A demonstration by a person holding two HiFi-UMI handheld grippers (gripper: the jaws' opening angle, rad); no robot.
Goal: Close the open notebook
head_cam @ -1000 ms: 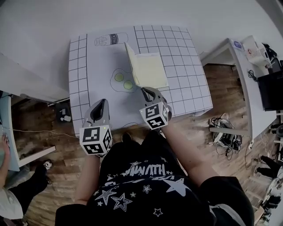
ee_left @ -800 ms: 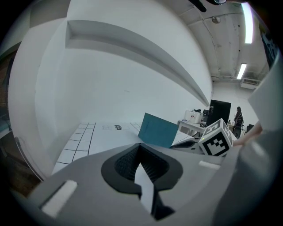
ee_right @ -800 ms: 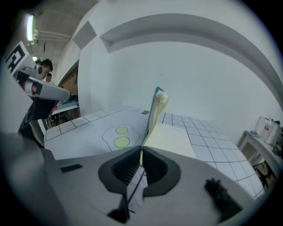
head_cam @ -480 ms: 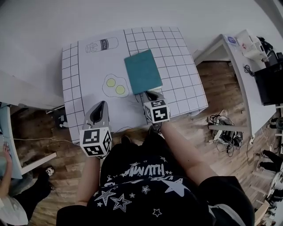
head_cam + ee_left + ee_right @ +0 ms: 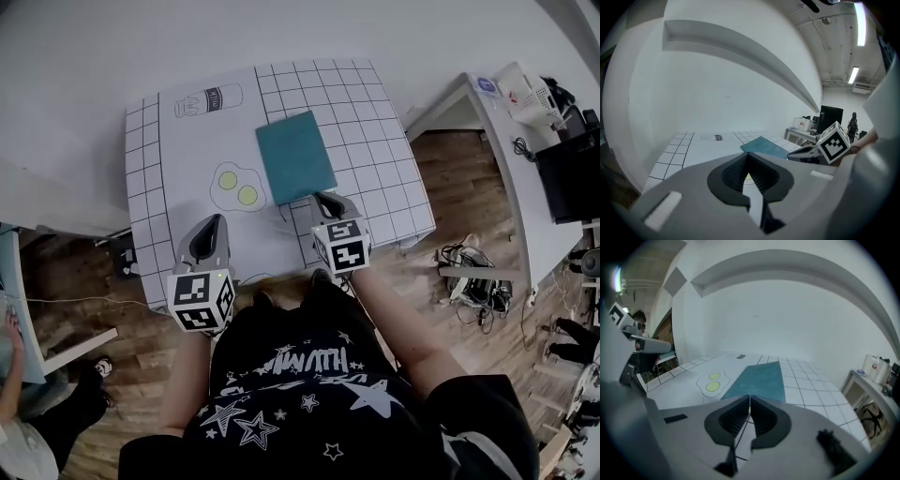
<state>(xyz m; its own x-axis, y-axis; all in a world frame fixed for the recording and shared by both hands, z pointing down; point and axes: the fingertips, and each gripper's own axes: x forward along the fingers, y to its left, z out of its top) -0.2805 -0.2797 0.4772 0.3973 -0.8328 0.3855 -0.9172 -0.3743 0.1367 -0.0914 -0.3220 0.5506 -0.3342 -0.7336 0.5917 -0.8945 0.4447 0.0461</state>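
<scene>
The notebook lies closed and flat on the white gridded table, its teal cover up. It also shows in the left gripper view as a teal notebook and straight ahead in the right gripper view as the notebook. My right gripper hovers just short of the notebook's near edge; its jaws have just closed a little further, shut with nothing between them. My left gripper is shut and empty, near the table's front edge, left of the notebook.
A fried-eggs drawing and a milk-bottle drawing are printed on the tabletop. A side desk with small items stands at right, cables lie on the wooden floor, and a person's arm shows at the far left.
A second ago the notebook stood open with its pale page showing; its teal cover came down flat. My right gripper rolled and drew back slightly from the notebook's near edge.
</scene>
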